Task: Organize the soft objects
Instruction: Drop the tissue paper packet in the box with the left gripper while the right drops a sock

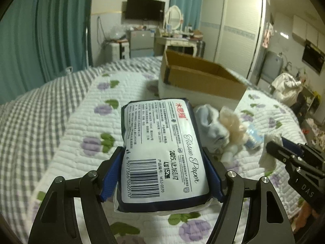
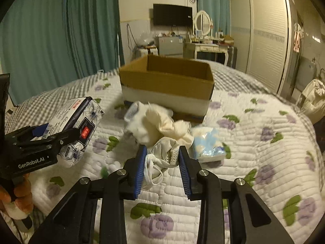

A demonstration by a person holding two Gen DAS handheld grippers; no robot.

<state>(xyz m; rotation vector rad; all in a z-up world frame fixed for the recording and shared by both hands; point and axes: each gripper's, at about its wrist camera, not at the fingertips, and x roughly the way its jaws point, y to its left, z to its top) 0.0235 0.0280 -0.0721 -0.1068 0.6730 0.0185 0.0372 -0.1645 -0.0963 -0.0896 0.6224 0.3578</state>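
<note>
My left gripper (image 1: pixel 162 174) is shut on a navy and white tissue paper pack (image 1: pixel 160 150) and holds it above the bed. The pack and left gripper also show in the right wrist view (image 2: pixel 77 126). My right gripper (image 2: pixel 162 162) has its jaws around a white face mask (image 2: pixel 164 156); they touch its sides and the mask seems lifted a little. Behind it lie a white sock (image 2: pixel 140 120), cream fluffy cloth (image 2: pixel 164 122) and a small blue tissue packet (image 2: pixel 209 146). An open cardboard box (image 2: pixel 168 85) stands beyond them.
The quilted bed cover with purple flowers (image 2: pixel 264 142) stretches all around. Teal curtains (image 2: pixel 50 40) hang at the left. A dresser with mirror (image 2: pixel 203 44) and a wardrobe (image 2: pixel 264 36) stand past the bed.
</note>
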